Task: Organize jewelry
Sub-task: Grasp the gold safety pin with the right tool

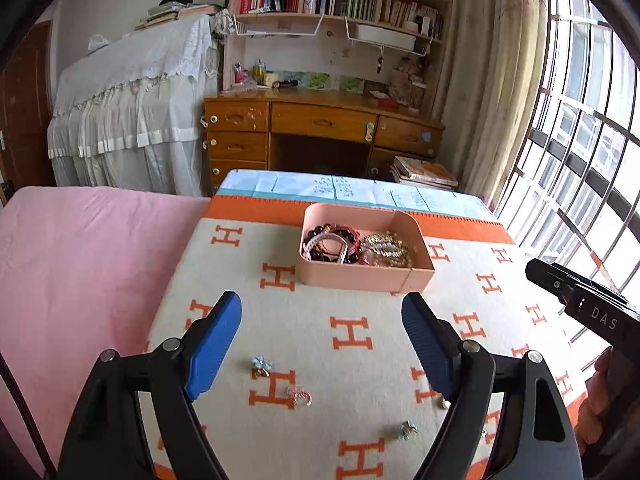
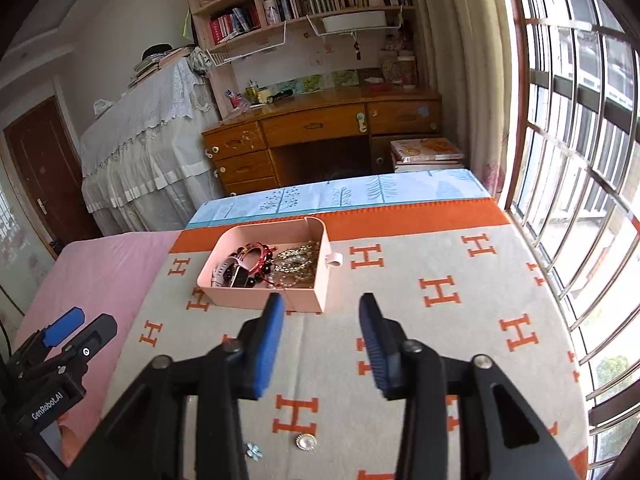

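Note:
A pink box [image 1: 366,280] stands on the H-patterned blanket [image 1: 352,364] and holds dark bead bracelets [image 1: 320,240], a watch and gold chains [image 1: 386,250]. My left gripper [image 1: 322,304] hangs open and empty in front of it. Loose pieces lie below it: a blue flower piece [image 1: 262,364], a pink piece [image 1: 299,394] and a green-gold piece [image 1: 406,430]. In the right wrist view my right gripper [image 2: 322,304] is open with nothing between its pads, just in front of the pink box [image 2: 256,300]. A round brooch [image 2: 306,441] and a blue flower piece [image 2: 253,450] lie under it.
A pink sheet [image 1: 80,272] covers the bed left of the blanket. A barred window [image 2: 580,160] runs along the right. Behind the bed are a wooden desk [image 1: 320,120], a bookshelf and a cloth-covered piano [image 1: 132,100]. A stack of books [image 1: 424,172] sits by the curtain.

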Demonstrator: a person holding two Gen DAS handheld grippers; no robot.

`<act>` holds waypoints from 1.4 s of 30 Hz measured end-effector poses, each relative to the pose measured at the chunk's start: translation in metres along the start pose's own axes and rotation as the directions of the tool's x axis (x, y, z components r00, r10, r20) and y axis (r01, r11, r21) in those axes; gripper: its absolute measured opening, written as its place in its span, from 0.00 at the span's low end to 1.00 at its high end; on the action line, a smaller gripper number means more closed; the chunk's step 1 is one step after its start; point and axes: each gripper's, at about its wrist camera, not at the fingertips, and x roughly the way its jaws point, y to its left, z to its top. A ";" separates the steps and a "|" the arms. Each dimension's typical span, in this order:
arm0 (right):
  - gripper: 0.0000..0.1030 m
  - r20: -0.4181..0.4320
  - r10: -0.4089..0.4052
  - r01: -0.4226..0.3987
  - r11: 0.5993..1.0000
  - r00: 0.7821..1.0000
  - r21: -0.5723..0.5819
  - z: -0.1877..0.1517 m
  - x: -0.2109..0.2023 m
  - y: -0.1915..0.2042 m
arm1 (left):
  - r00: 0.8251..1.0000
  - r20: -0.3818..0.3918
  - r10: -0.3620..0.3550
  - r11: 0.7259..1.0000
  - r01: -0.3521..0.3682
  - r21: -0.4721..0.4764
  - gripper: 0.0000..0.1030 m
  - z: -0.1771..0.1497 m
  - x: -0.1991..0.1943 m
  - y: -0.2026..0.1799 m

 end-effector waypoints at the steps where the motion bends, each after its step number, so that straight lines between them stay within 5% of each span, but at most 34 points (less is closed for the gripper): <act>1: 0.47 0.005 -0.015 0.015 1.000 1.000 -0.017 -0.003 -0.005 0.002 | 1.000 -0.014 -0.020 1.000 0.020 -0.007 0.79 -0.003 -0.002 0.001; 3: 0.48 0.002 -0.015 0.015 0.999 1.000 -0.032 -0.008 -0.015 0.002 | 0.999 -0.032 -0.035 0.999 0.034 -0.015 0.79 -0.009 -0.004 0.001; 8: 0.48 0.006 -0.015 0.016 0.996 1.000 -0.083 -0.019 -0.034 0.006 | 0.996 -0.084 -0.018 1.000 0.016 -0.023 0.99 -0.023 -0.011 0.002; 17: 0.51 0.019 -0.045 0.048 0.968 0.999 -0.248 -0.050 -0.051 0.022 | 0.986 -0.167 0.024 0.999 -0.019 0.031 0.99 -0.042 -0.001 -0.005; 29: 0.52 -0.181 -0.098 0.050 0.966 0.979 -0.253 -0.099 -0.017 -0.004 | 0.982 -0.190 0.001 1.000 0.004 0.025 0.99 -0.075 0.013 0.002; 36: 0.52 -0.282 -0.032 -0.052 0.957 0.959 -0.284 -0.125 -0.006 -0.006 | 0.975 -0.224 -0.007 0.997 0.025 0.078 0.99 -0.088 0.024 0.000; 42: 0.50 -0.313 0.014 -0.152 0.893 0.950 -0.423 -0.144 0.003 0.018 | 0.968 -0.249 -0.004 0.999 0.018 0.051 0.99 -0.088 0.032 0.011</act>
